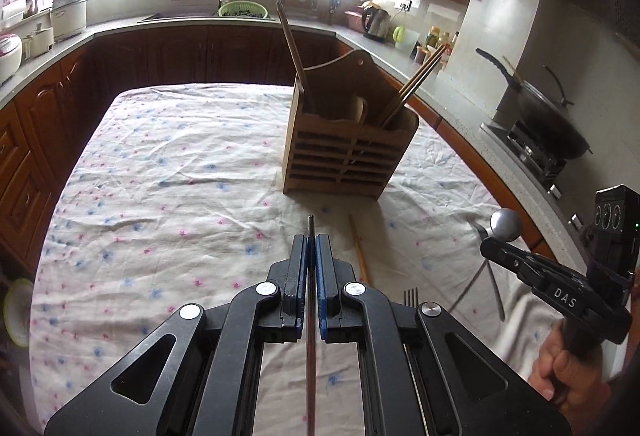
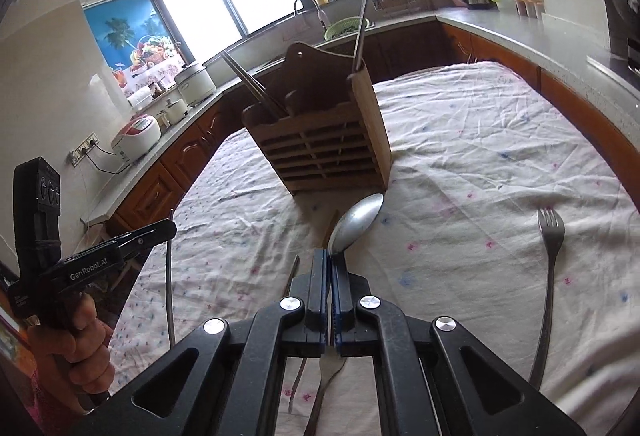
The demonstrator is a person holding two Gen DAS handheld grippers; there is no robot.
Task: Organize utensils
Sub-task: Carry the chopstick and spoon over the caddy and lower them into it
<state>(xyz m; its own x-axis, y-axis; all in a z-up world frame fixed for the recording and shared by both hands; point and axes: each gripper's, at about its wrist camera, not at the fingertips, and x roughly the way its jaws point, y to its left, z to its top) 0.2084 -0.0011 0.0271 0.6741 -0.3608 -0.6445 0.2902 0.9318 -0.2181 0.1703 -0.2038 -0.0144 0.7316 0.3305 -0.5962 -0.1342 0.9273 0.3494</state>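
A wooden utensil holder [image 1: 344,152] stands on the cloth-covered table [image 1: 168,172]; it also shows in the right wrist view [image 2: 324,152]. It holds chopsticks [image 1: 416,84] and one tall metal utensil [image 1: 292,52]. My left gripper [image 1: 311,248] is shut on a thin dark metal utensil handle [image 1: 311,348], in front of the holder. My right gripper [image 2: 330,264] is shut on a metal spoon [image 2: 356,222], bowl forward, just short of the holder. The spoon's bowl also shows in the left wrist view [image 1: 506,225].
A fork [image 2: 548,276] lies on the cloth at the right. A wooden chopstick [image 1: 359,252] lies near the holder. More cutlery [image 2: 324,380] lies under my right gripper. Kitchen counters [image 1: 460,104] surround the table, with a wok [image 1: 548,120] on the stove.
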